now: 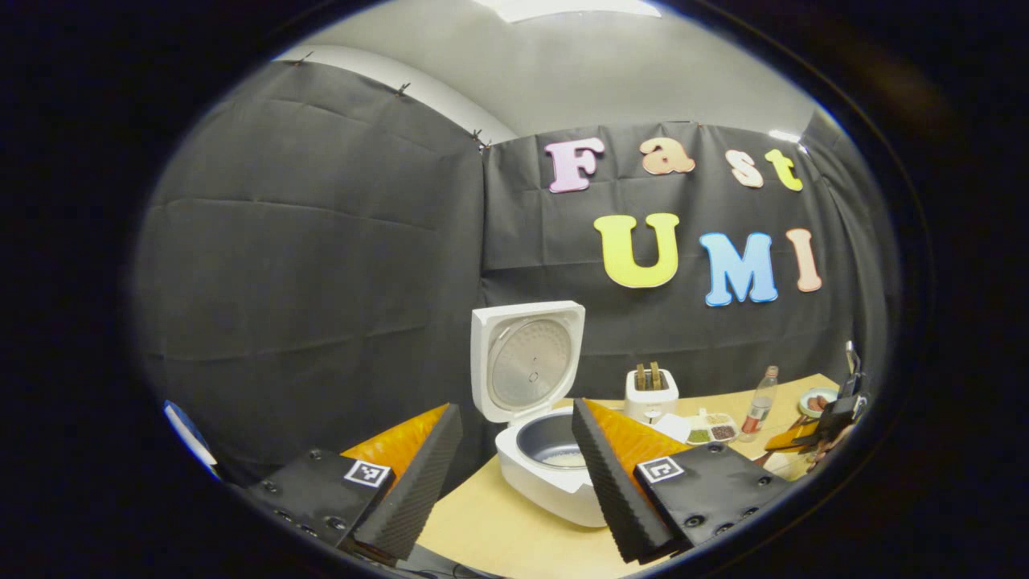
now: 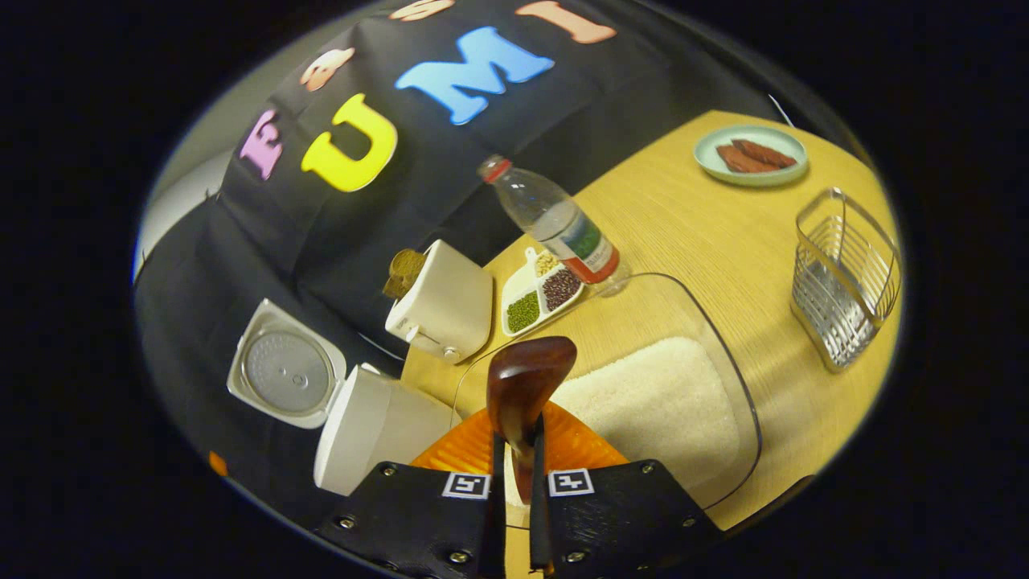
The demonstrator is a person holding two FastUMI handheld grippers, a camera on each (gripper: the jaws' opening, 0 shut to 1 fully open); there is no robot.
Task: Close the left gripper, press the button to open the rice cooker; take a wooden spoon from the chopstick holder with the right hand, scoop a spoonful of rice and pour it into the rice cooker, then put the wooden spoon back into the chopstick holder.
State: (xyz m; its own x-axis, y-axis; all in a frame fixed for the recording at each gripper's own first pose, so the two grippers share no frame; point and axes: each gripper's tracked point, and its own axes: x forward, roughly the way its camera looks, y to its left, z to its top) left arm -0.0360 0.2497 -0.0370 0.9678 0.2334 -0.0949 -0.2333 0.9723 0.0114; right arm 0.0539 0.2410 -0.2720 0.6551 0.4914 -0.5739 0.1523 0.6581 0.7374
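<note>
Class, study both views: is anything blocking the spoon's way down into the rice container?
Nothing visible does. The right gripper holds the wooden spoon above the clear rice container, which has no lid; the rice lies exposed just beyond the bowl.

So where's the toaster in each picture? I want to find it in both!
Left gripper view: the toaster stands right of centre on the table, just right of the open rice cooker, with toast sticking up.
Right gripper view: the toaster is left of centre and looks tilted, between the rice cooker and the small divided dish of beans.
Shared landmark: the rice cooker's raised lid, next to the toaster in both.
</note>
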